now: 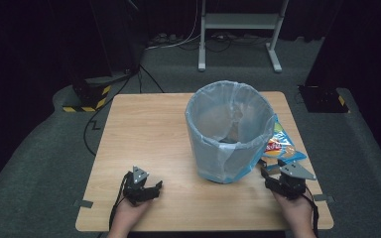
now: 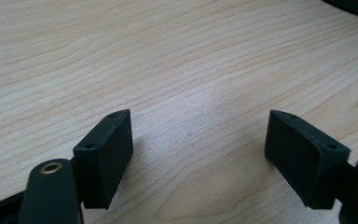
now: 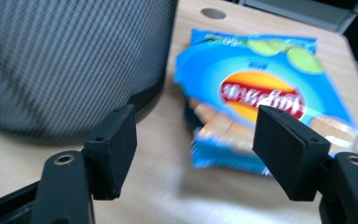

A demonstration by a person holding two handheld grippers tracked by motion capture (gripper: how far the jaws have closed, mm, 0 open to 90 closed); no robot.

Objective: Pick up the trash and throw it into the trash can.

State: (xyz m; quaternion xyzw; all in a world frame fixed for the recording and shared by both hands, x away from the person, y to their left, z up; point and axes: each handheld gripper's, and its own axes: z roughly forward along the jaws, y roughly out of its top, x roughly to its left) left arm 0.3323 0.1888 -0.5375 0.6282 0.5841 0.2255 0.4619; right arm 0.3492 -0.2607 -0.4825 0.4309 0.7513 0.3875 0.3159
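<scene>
The right gripper (image 3: pixel 193 154) had its black fingers (image 3: pixel 289 156) standing fairly wide with nothing between them, aimed at the flat blue crisp packet with a red-and-yellow logo (image 3: pixel 261 100), which lay on the pale wooden tabletop (image 2: pixel 177 70) just ahead of the fingertips and slightly toward the right-hand finger. In the high view the packet (image 1: pixel 283 146) sat tucked against the base of the round mesh waste bin lined with a translucent pale-blue plastic bag (image 1: pixel 228 134), partly behind it. The likeliest trouble was a missed grasp: the packet lay flat and thin, so fingers closing above it might have pinched only air, or skidded it farther away across the smooth wood. The bin's wall stood just beside the left-hand finger (image 3: pixel 114 149), so a sideways drift could have nudged the light bin or snagged the hanging liner. A grip on one corner alone might have let the slick packet slip out on the way over the rim. The left gripper (image 2: pixel 198 154) rested well apart, its fingers wide and empty over bare wood.
</scene>
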